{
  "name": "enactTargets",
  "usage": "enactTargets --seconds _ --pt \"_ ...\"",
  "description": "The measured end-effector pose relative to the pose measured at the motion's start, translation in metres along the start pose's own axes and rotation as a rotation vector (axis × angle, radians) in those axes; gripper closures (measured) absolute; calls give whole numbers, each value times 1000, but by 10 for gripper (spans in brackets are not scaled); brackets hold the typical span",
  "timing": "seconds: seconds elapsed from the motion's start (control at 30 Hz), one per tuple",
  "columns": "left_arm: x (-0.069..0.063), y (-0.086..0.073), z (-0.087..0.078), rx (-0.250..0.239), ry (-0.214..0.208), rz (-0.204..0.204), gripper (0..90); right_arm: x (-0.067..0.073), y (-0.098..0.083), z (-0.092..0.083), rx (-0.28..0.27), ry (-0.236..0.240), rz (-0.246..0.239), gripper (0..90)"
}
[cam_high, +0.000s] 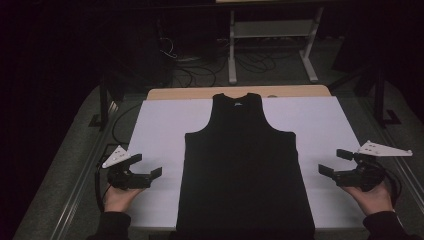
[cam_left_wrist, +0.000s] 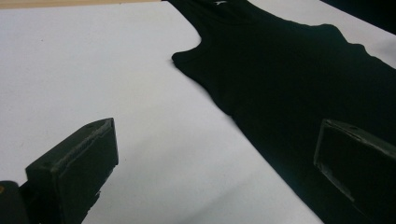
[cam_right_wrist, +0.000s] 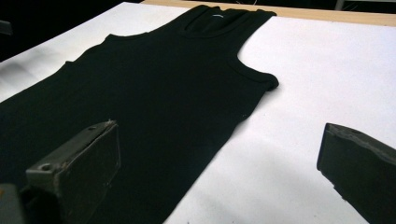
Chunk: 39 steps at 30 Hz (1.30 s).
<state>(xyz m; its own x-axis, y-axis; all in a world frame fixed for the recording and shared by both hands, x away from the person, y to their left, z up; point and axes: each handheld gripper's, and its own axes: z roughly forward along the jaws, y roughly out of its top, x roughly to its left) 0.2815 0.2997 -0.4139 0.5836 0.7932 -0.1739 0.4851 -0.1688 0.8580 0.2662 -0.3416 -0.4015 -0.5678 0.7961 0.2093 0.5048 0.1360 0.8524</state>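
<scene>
A black sleeveless top (cam_high: 242, 165) lies flat on the white table cover (cam_high: 155, 130), neck toward the far edge and hem at the near edge. My left gripper (cam_high: 148, 167) hovers beside the top's left side, jaws wide apart and holding nothing. In the left gripper view the top (cam_left_wrist: 299, 79) fills the upper right, with my left gripper (cam_left_wrist: 215, 163) over the white cover by its side edge. My right gripper (cam_high: 334, 162) is held beside the top's right side, open and empty. The right gripper view looks across the top (cam_right_wrist: 154, 88) from my right gripper (cam_right_wrist: 219, 163), over the garment's side edge.
The white cover (cam_right_wrist: 336, 70) leaves a strip of wooden table (cam_high: 200, 93) bare at the far edge. Beyond stands a white metal frame (cam_high: 272, 35) with cables on the dark floor. A dark stand (cam_high: 104, 100) rises at the left, another (cam_high: 381, 95) at the right.
</scene>
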Motion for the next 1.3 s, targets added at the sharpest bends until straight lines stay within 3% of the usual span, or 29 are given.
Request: enactTargets --seconds 0.63,1.17,1.3 --pt "-1 1 1 1 -6 8 0 2 2 -2 -9 -2 13 0" --pt "-4 6 1 0 -8 24 0 3 6 -4 -8 -8 -2 0" --pt "-5 9 4 19 -7 21 0 2 12 -3 7 -26 -19 0"
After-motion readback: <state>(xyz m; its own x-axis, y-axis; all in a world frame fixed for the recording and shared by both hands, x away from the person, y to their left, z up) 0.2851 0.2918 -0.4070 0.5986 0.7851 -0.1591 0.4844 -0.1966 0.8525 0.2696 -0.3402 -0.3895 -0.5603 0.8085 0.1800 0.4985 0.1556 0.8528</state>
